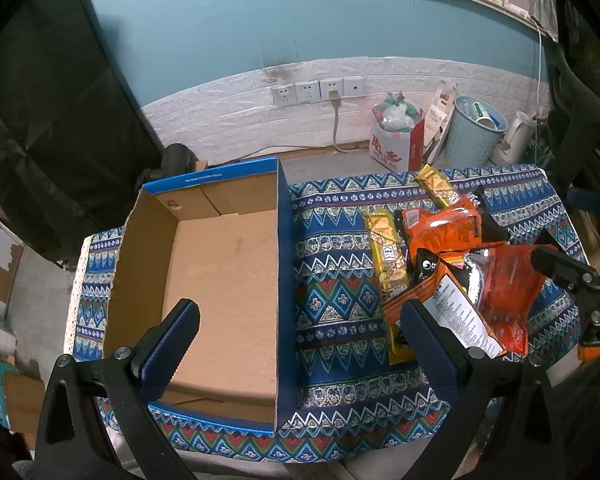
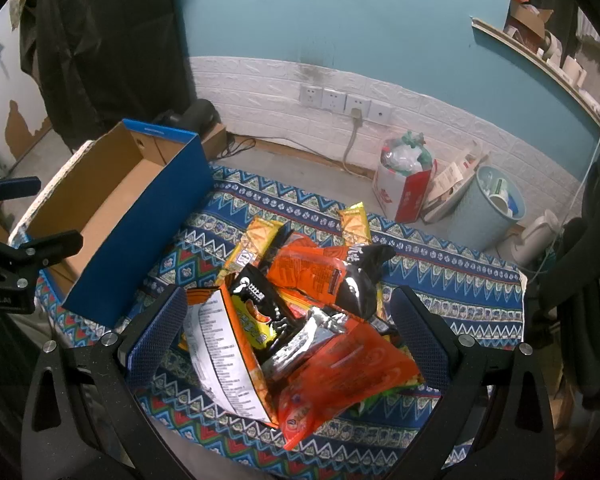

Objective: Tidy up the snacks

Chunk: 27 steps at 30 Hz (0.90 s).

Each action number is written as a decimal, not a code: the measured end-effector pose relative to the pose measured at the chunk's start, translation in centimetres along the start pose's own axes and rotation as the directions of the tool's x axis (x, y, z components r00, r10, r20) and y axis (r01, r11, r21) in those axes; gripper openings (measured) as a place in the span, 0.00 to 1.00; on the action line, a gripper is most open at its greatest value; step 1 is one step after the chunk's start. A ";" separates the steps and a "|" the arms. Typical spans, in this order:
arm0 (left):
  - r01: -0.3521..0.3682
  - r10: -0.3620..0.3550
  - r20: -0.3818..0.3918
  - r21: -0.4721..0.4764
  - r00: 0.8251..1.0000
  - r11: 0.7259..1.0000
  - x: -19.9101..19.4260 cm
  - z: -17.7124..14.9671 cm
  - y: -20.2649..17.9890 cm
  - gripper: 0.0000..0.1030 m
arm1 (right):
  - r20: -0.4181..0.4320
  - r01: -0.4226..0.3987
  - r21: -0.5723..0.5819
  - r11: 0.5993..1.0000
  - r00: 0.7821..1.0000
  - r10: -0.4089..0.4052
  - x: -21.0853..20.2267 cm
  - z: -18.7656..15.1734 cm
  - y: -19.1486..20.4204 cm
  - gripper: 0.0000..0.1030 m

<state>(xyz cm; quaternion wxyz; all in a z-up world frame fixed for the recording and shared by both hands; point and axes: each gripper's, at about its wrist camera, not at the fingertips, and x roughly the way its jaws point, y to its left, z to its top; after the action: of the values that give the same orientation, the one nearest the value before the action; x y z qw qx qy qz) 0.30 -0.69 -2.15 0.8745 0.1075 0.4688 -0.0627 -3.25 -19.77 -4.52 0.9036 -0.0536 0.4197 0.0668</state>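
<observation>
Right gripper (image 2: 284, 332), fingers spread wide and holding nothing, hangs over the heap of snack packets (image 2: 300, 320) on the patterned cloth (image 2: 460, 292). Left gripper (image 1: 300, 344), fingers likewise wide and empty, hangs over the near end of the cardboard box (image 1: 220, 264), which sits on the cloth just left of the heap. Beyond, on the floor by the wall: a red-and-white bag (image 2: 404, 188) and a bin (image 2: 488, 208).
</observation>
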 end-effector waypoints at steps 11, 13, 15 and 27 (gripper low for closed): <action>0.007 -0.007 -0.010 0.001 1.000 1.000 0.1 -0.1 0.0 0.98 | 0.000 0.001 -0.001 1.000 1.000 -0.001 0.0 0.0 0.1 0.97; 0.009 -0.009 -0.013 0.001 1.000 1.000 0.0 -0.1 0.0 0.98 | 0.000 0.001 -0.001 1.000 1.000 -0.001 0.0 0.0 0.1 0.97; 0.009 -0.009 -0.013 0.002 1.000 1.000 0.0 -0.1 0.0 0.98 | -0.001 0.001 -0.001 1.000 1.000 -0.001 0.0 0.0 0.1 0.97; 0.012 -0.012 -0.022 0.001 1.000 1.000 0.1 0.0 -0.2 0.98 | -0.002 0.004 -0.003 1.000 1.000 -0.004 0.0 0.0 0.2 0.97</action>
<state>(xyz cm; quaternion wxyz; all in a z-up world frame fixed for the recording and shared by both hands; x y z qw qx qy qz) 0.33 -0.91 -2.29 0.8688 0.1060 0.4790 -0.0672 -3.24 -19.60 -4.56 0.9033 -0.0555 0.4204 0.0657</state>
